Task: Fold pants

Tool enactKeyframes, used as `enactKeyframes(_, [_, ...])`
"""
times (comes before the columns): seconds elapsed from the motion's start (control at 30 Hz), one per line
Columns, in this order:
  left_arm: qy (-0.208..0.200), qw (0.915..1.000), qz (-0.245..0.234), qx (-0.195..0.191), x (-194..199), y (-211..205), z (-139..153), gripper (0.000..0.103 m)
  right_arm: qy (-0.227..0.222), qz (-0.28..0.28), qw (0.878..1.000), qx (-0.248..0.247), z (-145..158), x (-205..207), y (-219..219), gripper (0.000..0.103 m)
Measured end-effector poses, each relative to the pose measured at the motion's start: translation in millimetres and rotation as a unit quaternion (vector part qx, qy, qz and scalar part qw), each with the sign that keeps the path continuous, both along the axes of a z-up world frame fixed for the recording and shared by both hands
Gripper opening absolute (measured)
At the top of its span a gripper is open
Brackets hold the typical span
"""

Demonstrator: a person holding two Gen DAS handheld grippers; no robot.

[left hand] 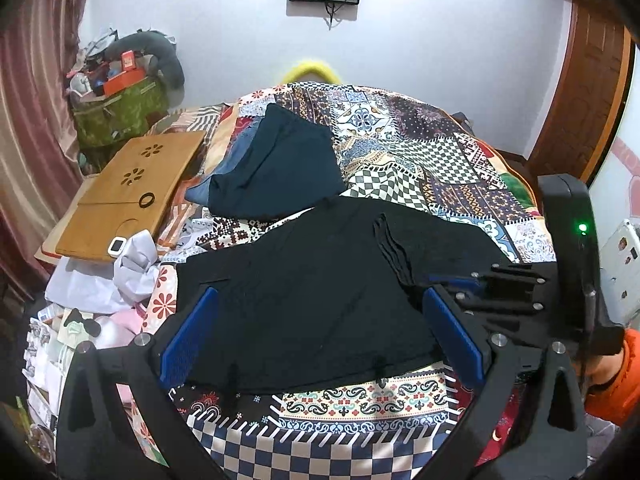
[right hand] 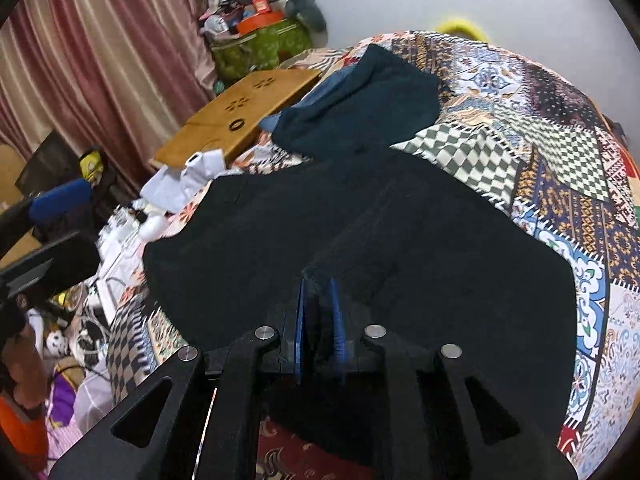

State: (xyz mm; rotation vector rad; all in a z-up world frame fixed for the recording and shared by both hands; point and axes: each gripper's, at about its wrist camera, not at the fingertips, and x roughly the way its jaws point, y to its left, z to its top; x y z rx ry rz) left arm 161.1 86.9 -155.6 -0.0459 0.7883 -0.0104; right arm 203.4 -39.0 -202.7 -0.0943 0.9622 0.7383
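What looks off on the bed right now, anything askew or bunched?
The black pants are not lying flat: a ridge of gathered fabric runs across the upper layer toward the right hand-held gripper, whose pads have fabric between them. Beside the bed, crumpled white paper lies against the wooden lap desk.

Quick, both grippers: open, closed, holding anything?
Left gripper: open, jaws spread wide over the black pants, gripping nothing.
Right gripper: nearly closed, a fold of the black pants between its pads.
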Motion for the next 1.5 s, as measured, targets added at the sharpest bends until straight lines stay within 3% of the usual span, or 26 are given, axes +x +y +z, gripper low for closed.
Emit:
enactKeyframes(0.13, [-0.008,0.9999,-0.003,0.015,5,-7,2,0.103,0.009,0.024,1.000,-0.003,4,-8,-1,0.033])
enactKeyframes(0.27, [-0.021,0.9993,-0.017,0.026,14,-20,7,0.103,-0.015,0.025,0.999,-0.011,16,-15,-19,0.042])
enactKeyframes(0.5, [-0.025,0.9969,-0.061,0.043,43,-55,9,0.103,-0.064,-0.027,0.998,0.004,48,-1,-73,0.049])
enactKeyframes(0.73, [0.014,0.9943,-0.097,0.043,97,-90,2,0.103,-0.083,-0.082,0.993,0.011,56,32,-114,0.049])
enactKeyframes(0.9, [0.063,0.9915,-0.111,0.024,137,-103,-17,0.103,-0.066,-0.092,0.994,0.009,41,54,-122,0.049])
enactKeyframes(1.07, [0.124,0.9855,-0.116,0.003,166,-106,-51,0.103,-0.021,-0.081,0.996,0.001,8,76,-121,0.049])
enactKeyframes(1.33, [0.219,0.9700,-0.104,0.014,175,-98,-104,0.103,0.050,-0.045,0.997,-0.040,-44,87,-114,0.049])
enactKeyframes(1.5, [0.211,0.9701,-0.115,0.032,165,-97,-109,0.103,0.054,-0.045,0.997,-0.034,-46,75,-126,0.049])
